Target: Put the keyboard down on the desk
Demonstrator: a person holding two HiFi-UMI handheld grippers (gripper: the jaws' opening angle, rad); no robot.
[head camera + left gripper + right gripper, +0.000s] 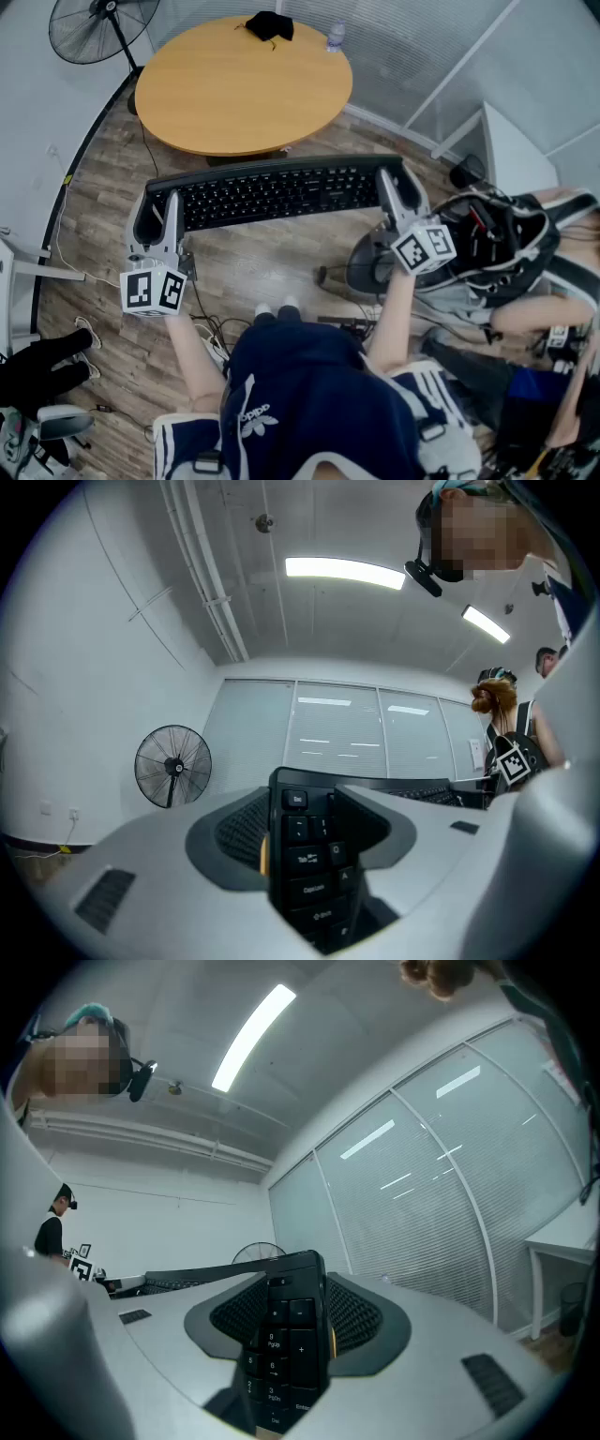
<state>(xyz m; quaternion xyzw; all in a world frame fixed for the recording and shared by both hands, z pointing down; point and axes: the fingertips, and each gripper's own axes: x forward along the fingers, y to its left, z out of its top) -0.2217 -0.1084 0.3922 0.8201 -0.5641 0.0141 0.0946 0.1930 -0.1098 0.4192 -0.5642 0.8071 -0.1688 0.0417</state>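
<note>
While the keyboard (272,192) hangs in the air above the floor, short of the round desk (216,103), I have it clamped at both ends. The left gripper (157,214) bites the Esc end and the right gripper (401,187) the number-pad end. I judge this to be the carry step. Next I must bring it over the desktop, keep it level and lower both ends together. The keyboard is long, flat, matte black plastic, and the desk is smooth pale wood.

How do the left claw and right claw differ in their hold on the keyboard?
The left claw grips the keyboard's Esc end; the right claw grips its number-pad end. In the head view the left claw sits lower than the right claw. Both are shut on it.
</note>
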